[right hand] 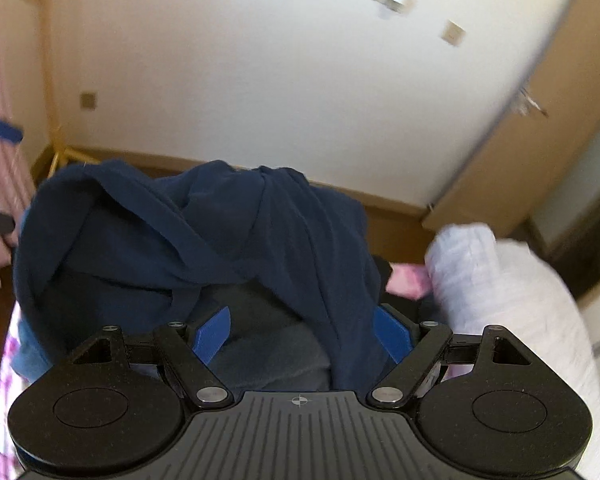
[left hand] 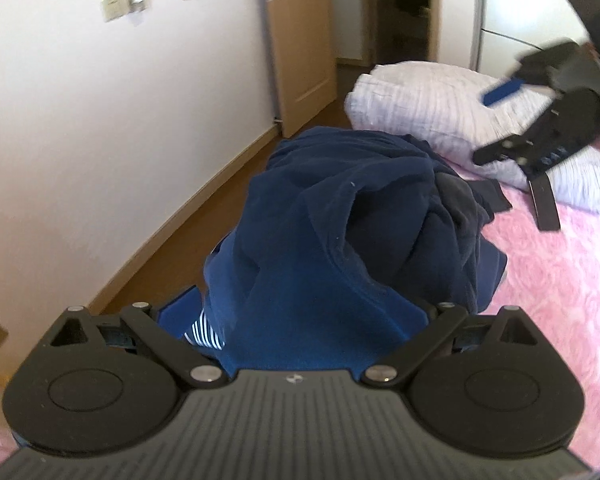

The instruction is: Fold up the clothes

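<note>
The left gripper (left hand: 300, 320) is buried in a bunched navy garment (left hand: 340, 220) heaped at the left edge of the pink bed (left hand: 560, 280); whether it grips the cloth cannot be told. The right gripper (right hand: 304, 336) stands released, its 2 blue fingers (right hand: 214, 334) wide apart around the folds. A white pillow (left hand: 432, 104) lies near the bed's far corner.

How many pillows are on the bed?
1. A white pillow lies at the far end of the pink bed cover, behind the heap of dark blue clothes. The clothes may hide another.
</note>
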A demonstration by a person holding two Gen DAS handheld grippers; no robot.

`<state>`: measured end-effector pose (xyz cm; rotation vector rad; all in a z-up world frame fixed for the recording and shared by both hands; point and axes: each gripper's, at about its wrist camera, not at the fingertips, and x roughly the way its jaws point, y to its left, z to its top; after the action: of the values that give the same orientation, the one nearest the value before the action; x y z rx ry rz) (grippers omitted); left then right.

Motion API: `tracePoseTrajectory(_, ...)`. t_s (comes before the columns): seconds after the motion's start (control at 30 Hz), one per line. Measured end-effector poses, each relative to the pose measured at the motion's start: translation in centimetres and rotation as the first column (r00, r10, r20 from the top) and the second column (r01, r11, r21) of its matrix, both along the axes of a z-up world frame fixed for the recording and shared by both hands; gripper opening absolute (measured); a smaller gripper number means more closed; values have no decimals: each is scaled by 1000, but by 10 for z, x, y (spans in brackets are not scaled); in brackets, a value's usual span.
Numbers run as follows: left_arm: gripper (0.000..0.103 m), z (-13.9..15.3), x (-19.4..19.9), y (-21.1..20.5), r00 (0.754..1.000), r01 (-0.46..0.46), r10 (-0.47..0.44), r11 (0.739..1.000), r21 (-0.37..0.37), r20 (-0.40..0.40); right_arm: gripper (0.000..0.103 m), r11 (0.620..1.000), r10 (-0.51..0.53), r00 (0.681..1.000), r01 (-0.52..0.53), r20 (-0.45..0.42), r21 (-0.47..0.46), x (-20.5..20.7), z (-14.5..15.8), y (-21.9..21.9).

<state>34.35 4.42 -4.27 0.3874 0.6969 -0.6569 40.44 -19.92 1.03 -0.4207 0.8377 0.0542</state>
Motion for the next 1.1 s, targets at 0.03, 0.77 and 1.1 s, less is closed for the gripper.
tracePoseTrajectory(0.03,95,-3,2,-2,1000,16,-16,1000,-1,-1,82,999,26,1000,-26,-8,-28,5,-6,2)
tracePoseTrajectory(0.77,7,28,-25,-36,970,214,-196,969,-121,146,6,995,69,974,-52,216,-81,-8,-25,-7)
tracePoseTrajectory(1.1,6,90,-221,-81,757,642,-591,751,-152,278,6,969,-244,818,221,521,107,-272,58,-55)
